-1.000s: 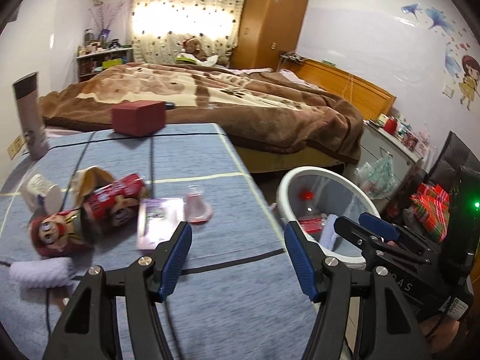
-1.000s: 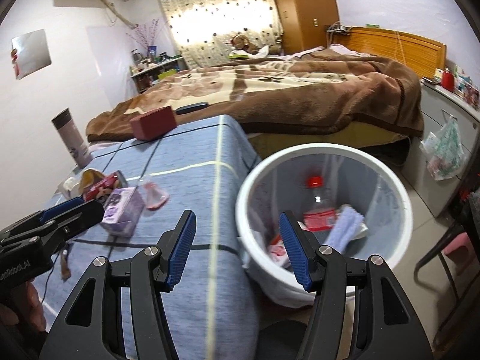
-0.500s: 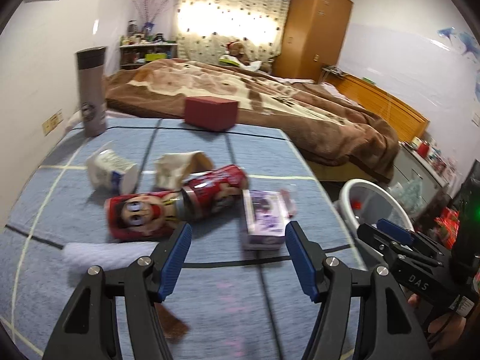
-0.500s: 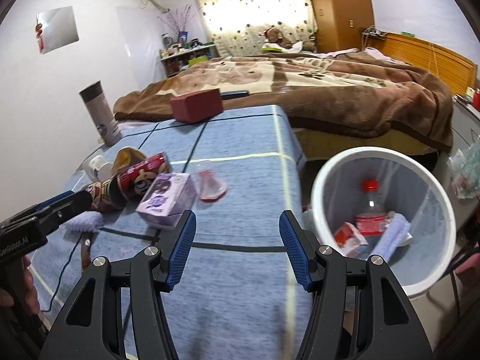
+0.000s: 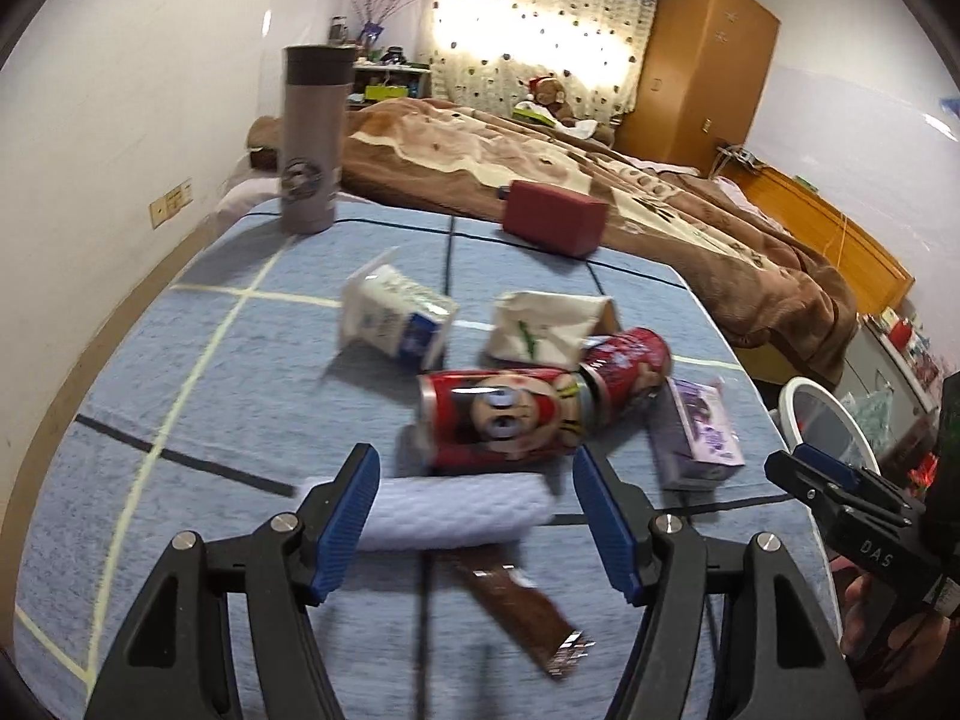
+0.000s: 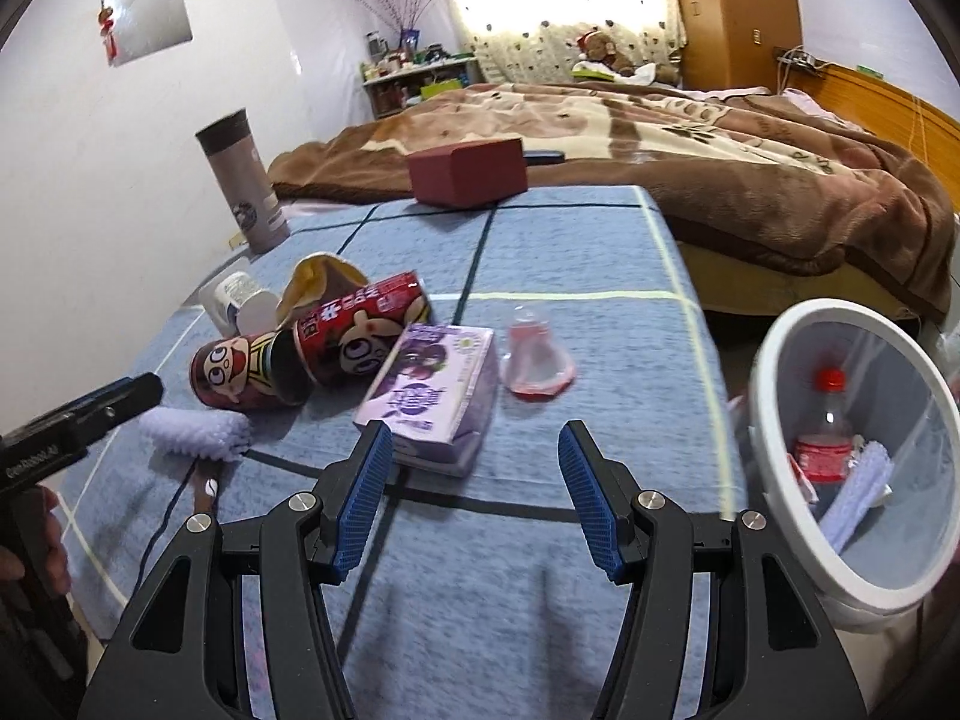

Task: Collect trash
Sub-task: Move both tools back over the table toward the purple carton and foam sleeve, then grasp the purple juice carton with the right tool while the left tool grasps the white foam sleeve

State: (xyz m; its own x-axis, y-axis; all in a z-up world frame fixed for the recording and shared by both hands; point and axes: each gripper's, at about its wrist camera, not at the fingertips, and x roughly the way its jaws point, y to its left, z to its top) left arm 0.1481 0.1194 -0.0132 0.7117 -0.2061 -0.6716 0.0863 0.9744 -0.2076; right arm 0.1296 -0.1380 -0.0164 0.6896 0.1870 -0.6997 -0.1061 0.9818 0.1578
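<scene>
Trash lies on the blue table cloth (image 5: 198, 396). My left gripper (image 5: 474, 522) is open and empty, just short of a rolled white tissue (image 5: 456, 513) that lies between its fingers' line. Behind it lie two red cartoon cans (image 5: 504, 420), a purple carton (image 5: 699, 435), a white milk carton (image 5: 393, 321), a cream paper bag (image 5: 546, 324) and a brown wrapper (image 5: 516, 612). My right gripper (image 6: 477, 501) is open and empty, just before the purple carton (image 6: 432, 393). A pink plastic cup (image 6: 534, 357) lies beside it. The white bin (image 6: 774, 402) stands at the right.
A grey thermos (image 5: 312, 138) stands at the table's far left corner and a dark red box (image 5: 555, 216) at its far edge. A bed with a brown blanket (image 6: 690, 138) lies beyond the table. The bin holds a red-capped bottle (image 6: 825, 426) and tissue.
Both grippers have swung left from the bin toward the trash on the table. The left one has closed in on the cans and white tissue, the right one on the purple carton.
</scene>
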